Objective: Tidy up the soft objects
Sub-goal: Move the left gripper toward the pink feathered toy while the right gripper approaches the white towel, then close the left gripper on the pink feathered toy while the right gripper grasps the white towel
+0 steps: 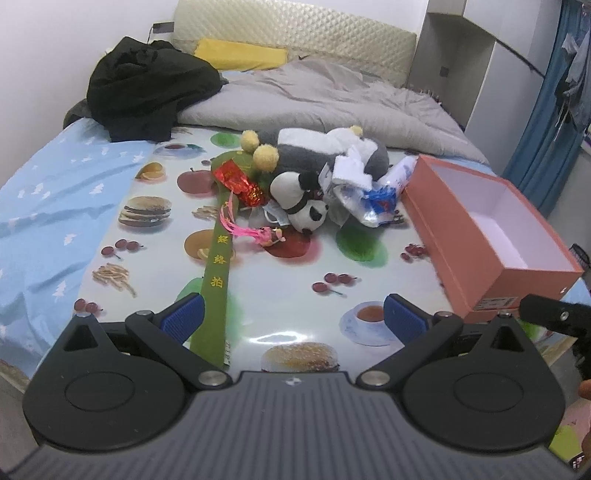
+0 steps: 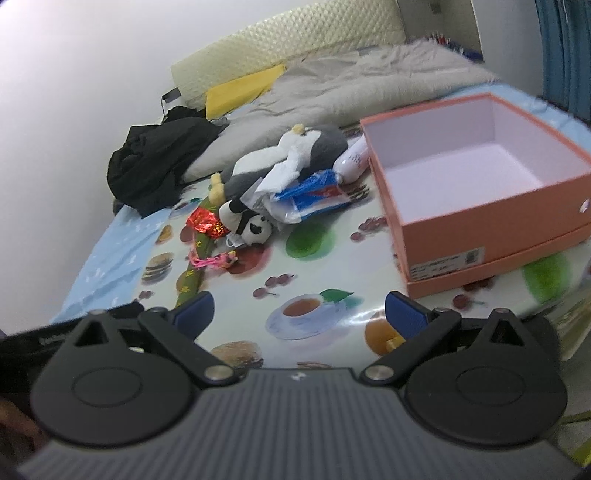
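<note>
Left wrist view: a heap of soft things lies well ahead of the fingers, on a glossy mat [image 1: 159,236] printed with fruit, burgers and teacups. Nearest in the heap is a small panda [image 1: 301,201], round and fuzzy, lying on its side. Behind it, touching, sprawls a bigger grey-and-white plush [image 1: 325,147] with yellow pompoms. A crumpled white cloth [image 1: 351,168] rests on the plush's right end, and a crinkled clear bag [image 1: 373,199] with blue and red print lies just beside the panda, toward the box. Left of the panda sit a shiny red foil packet [image 1: 240,182] and a pink tassel [image 1: 251,229], both on a long green strap [image 1: 218,266] with yellow characters that runs back to the left finger.

An orange cardboard box [image 1: 491,236], lidless with a white inside, stands ahead and right of the fingers, close to the bag.

Left gripper [image 1: 293,312] is spread wide, holding nothing; its blue ribbed pads face each other over the mat. Right gripper [image 2: 299,312] is likewise spread and bare, with the box [image 2: 480,221] close ahead on its right and the panda [image 2: 247,221] farther ahead on its left.

The mat covers a bed with a pale blue sheet [image 1: 48,206], a rumpled grey duvet [image 1: 332,96], a black garment [image 1: 144,92], a yellow pillow [image 1: 240,55] and a quilted cream headboard [image 1: 295,33]. Blue curtains [image 1: 546,122] hang far right.
</note>
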{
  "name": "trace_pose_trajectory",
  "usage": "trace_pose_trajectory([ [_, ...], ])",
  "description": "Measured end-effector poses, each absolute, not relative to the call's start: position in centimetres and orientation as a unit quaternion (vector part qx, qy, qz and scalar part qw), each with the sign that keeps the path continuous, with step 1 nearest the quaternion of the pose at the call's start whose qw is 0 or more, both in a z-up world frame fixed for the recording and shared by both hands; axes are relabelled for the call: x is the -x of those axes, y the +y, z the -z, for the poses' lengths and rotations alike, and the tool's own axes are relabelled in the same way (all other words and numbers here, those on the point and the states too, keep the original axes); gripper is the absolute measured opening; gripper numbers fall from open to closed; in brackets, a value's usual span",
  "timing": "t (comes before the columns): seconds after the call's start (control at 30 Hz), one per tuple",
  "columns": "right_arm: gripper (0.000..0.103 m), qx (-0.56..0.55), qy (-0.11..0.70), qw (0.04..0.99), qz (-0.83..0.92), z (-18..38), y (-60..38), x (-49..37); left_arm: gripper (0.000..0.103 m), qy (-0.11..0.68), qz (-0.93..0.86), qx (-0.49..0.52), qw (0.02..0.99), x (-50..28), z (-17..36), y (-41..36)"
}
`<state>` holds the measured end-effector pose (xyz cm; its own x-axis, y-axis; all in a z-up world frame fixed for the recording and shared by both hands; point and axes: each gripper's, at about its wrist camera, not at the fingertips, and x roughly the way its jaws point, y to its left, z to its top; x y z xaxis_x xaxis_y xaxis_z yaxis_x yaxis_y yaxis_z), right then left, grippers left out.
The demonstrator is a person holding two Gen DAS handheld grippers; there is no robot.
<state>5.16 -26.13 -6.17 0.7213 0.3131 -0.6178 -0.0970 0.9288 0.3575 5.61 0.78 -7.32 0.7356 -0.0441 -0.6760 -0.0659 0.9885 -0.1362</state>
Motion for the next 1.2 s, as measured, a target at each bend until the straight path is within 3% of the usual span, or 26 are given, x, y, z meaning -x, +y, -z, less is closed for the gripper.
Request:
trace_pose_trajectory([
  [0.47, 0.096, -0.226, 0.366, 0.892, -0.138, 10.7, -23.9, -14.9, 0.103, 0.389, 0.007, 0.03, 0.921, -14.3, 13.5, 2.6],
  [0.7, 0.094, -0.215, 0.362, 0.898, -0.125, 12.8, -23.1, -20.0, 0.09, 0.403, 0.029, -0.001, 0.915, -19.1, 16.2, 2.4],
  [0.93, 0.094, -0.235, 0.374, 0.89, -0.113, 15.3, -22.9, -24.6, 0.087, 0.403, 0.062, -0.057, 0.912, -23.6, 18.0, 1.6],
  [1.2, 0.094, -0.243, 0.39, 0.878, -0.133, 16.8, -21.0, -28.0, 0.073, 0.406, 0.085, -0.112, 0.903, -27.4, 19.7, 1.7],
])
